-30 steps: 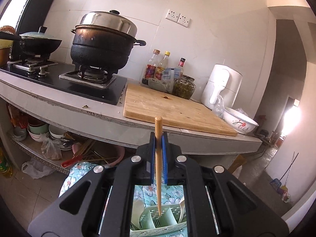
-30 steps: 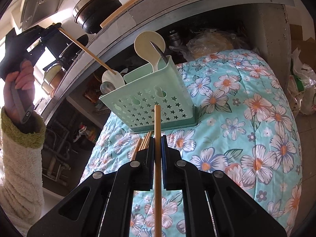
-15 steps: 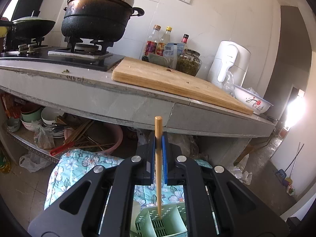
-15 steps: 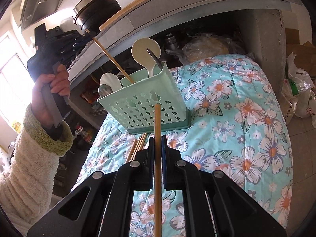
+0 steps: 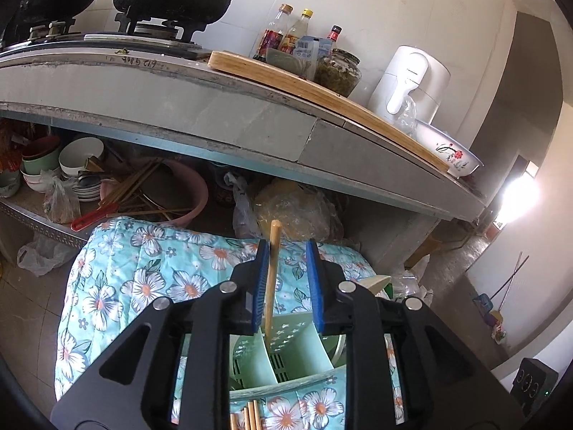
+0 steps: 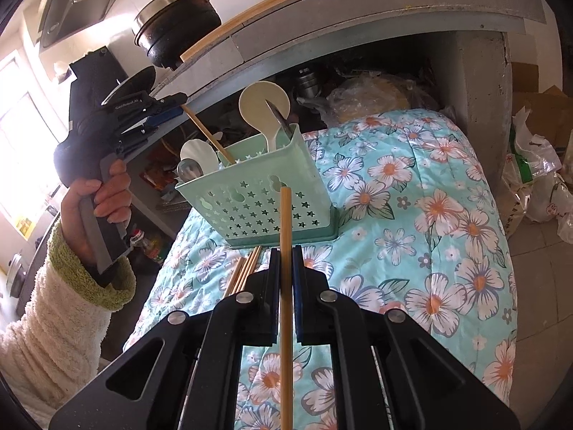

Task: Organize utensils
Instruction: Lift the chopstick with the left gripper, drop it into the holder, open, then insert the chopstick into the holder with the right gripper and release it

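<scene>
Left wrist view. The left gripper [image 5: 286, 279] is hanging over the mint utensil caddy [image 5: 286, 362], its blue pads standing clearly apart. One chopstick [image 5: 271, 279] is leaning against the left pad, its lower tip sitting inside the caddy's middle compartment; no squeeze is showing on it. The caddy is standing on a floral quilt [image 5: 143, 286]. Loose chopsticks [image 5: 247, 415] are lying on the quilt at 6 o'clock of the caddy. At 12 o'clock a concrete counter [image 5: 215, 107] is carrying a cutting board [image 5: 322, 93].

Right wrist view. The right gripper [image 6: 285, 279] is pinching a second chopstick [image 6: 285, 286] between nearly closed jaws, the stick pointing to 12 o'clock toward the caddy's star-punched wall. The caddy is holding a cream rice paddle [image 6: 263, 107] and spoons [image 6: 193, 165]. At 10 o'clock the person's left hand [image 6: 96, 204] is gripping the other tool, whose chopstick is slanting down into the caddy.
</scene>
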A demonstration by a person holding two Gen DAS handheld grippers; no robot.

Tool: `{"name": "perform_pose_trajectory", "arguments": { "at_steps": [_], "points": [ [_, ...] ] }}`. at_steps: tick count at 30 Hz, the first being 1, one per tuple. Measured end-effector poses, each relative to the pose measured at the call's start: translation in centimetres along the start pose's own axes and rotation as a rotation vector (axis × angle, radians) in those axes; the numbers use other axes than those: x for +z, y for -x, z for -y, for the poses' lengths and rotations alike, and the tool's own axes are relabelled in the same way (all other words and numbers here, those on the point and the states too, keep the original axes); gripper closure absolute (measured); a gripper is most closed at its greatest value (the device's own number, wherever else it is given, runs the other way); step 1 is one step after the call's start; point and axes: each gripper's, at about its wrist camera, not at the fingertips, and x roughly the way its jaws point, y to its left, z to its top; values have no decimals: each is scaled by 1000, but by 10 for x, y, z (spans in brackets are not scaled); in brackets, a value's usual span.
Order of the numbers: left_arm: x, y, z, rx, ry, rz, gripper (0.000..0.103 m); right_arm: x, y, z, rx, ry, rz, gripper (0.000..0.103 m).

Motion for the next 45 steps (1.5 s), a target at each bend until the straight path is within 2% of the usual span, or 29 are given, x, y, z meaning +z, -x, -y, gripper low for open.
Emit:
{"name": "perform_pose_trajectory", "arguments": {
  "at_steps": [5,13,19,26,29,34,40,45],
  "points": [
    [-5,28,-1,-21,-8,26,78,21,14,-16,-7,62,48,96],
    [-29,88,-10,-2,-39,91,71,88,38,-66,19,212,190,96],
    [-71,123,-36,65,-39,72,70,139,41,-115,41,332,302,96],
    [-138,139,-76,151,19,-28,70,188,15,-151,29,402,377,96],
    [-163,143,-91,172,53,-73,70,200,-8,-161,16,422,382,96],
    [-182,152,-106,206,71,-87,70,207,-47,-165,-27,449,370,96],
    [-181,155,-112,212,78,-78,70,195,-93,-150,-54,457,298,96],
    [-181,151,-113,205,80,-85,70,174,-117,-145,-100,512,230,96]
  ]
}}
